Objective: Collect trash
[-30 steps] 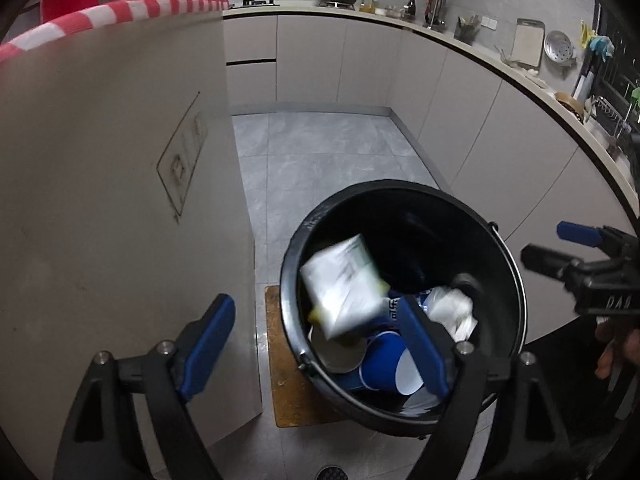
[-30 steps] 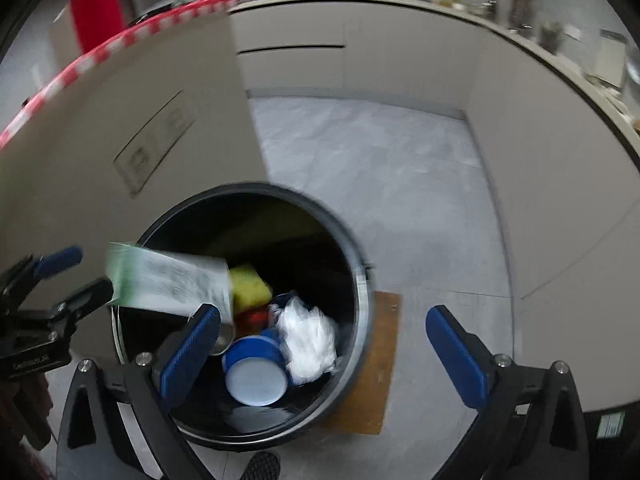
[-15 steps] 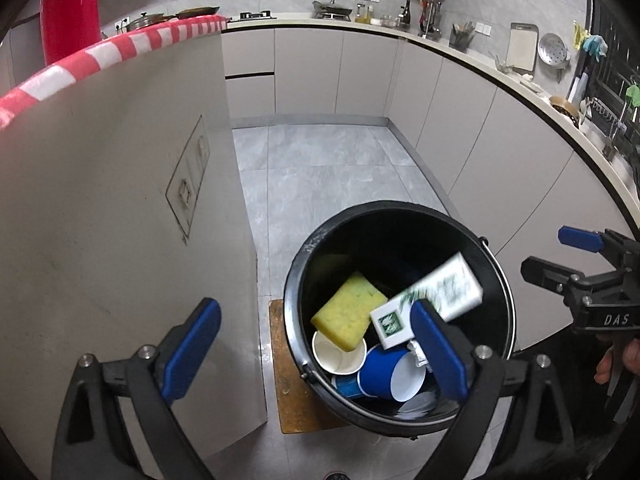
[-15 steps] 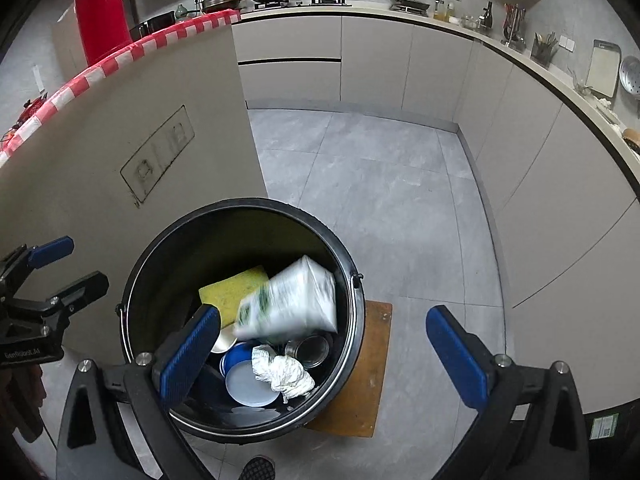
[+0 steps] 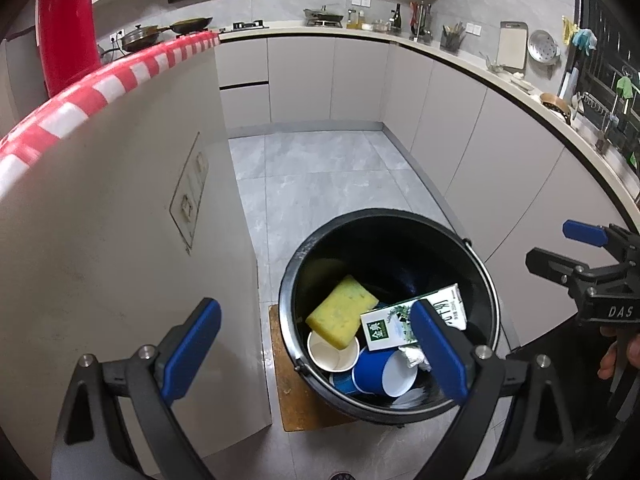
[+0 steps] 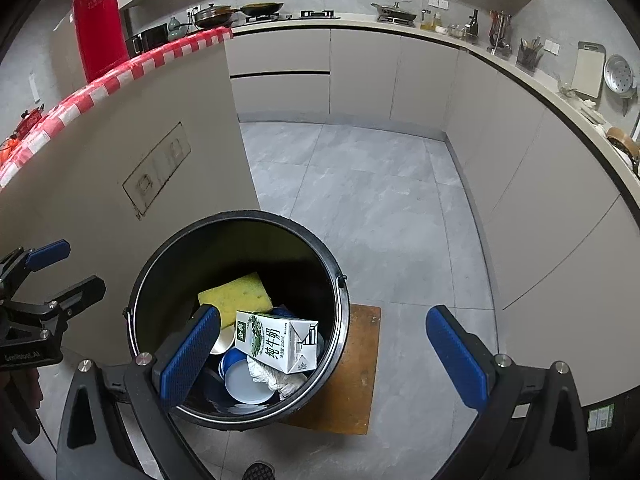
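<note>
A black bucket [image 5: 296,280] [image 6: 340,292] stands on the floor on a wooden board [image 5: 288,396] [image 6: 360,364]. In it lie a milk carton [image 5: 384,326] [image 6: 280,340], a yellow sponge [image 5: 340,316] [image 6: 236,296], blue paper cups [image 5: 384,376] [image 6: 244,380], a white cup [image 5: 332,354] and crumpled paper [image 6: 276,376]. My left gripper [image 5: 316,352] is open and empty above the bucket's left rim. My right gripper [image 6: 324,356] is open and empty above the bucket's right rim. Each gripper shows in the other's view, the right one [image 5: 560,252] and the left one [image 6: 60,268].
A beige island cabinet [image 5: 100,240] [image 6: 120,160] with a red-white striped edge stands close on the left of the bucket. Kitchen cabinets [image 5: 480,160] [image 6: 540,200] run along the back and right. Grey tiled floor [image 5: 312,168] [image 6: 368,200] lies between them.
The milk carton fell from above the rim into the bucket and now rests on the trash. Both grippers have risen and drawn back from the bucket, staying open.
</note>
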A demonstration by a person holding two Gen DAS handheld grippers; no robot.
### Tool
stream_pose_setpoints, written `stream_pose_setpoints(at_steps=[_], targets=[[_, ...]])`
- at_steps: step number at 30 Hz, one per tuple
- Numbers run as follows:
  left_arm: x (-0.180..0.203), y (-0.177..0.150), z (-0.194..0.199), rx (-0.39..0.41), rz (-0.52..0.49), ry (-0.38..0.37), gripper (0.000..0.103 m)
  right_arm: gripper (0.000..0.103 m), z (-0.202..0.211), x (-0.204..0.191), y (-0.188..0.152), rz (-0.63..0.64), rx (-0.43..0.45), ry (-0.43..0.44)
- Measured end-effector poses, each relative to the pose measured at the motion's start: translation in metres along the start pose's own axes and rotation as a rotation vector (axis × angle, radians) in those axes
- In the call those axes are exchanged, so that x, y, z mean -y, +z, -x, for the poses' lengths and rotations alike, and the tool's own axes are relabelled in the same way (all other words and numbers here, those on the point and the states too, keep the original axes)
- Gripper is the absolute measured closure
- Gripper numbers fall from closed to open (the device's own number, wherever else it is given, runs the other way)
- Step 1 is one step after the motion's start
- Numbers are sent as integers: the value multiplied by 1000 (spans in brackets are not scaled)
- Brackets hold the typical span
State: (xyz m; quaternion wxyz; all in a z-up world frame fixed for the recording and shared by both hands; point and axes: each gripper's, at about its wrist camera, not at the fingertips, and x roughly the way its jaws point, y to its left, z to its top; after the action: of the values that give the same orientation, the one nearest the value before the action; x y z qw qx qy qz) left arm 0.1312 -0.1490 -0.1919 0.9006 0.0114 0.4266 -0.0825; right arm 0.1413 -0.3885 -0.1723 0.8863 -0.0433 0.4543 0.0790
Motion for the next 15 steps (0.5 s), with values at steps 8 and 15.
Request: stream_pose_setpoints(at_steps=[8, 15], targets=[[6, 11, 39, 4, -1, -11, 7, 0, 37, -5, 3, -37, 22, -5], [-3, 23, 90, 39, 23, 5, 7, 0, 89, -23, 4, -74, 21, -15]])
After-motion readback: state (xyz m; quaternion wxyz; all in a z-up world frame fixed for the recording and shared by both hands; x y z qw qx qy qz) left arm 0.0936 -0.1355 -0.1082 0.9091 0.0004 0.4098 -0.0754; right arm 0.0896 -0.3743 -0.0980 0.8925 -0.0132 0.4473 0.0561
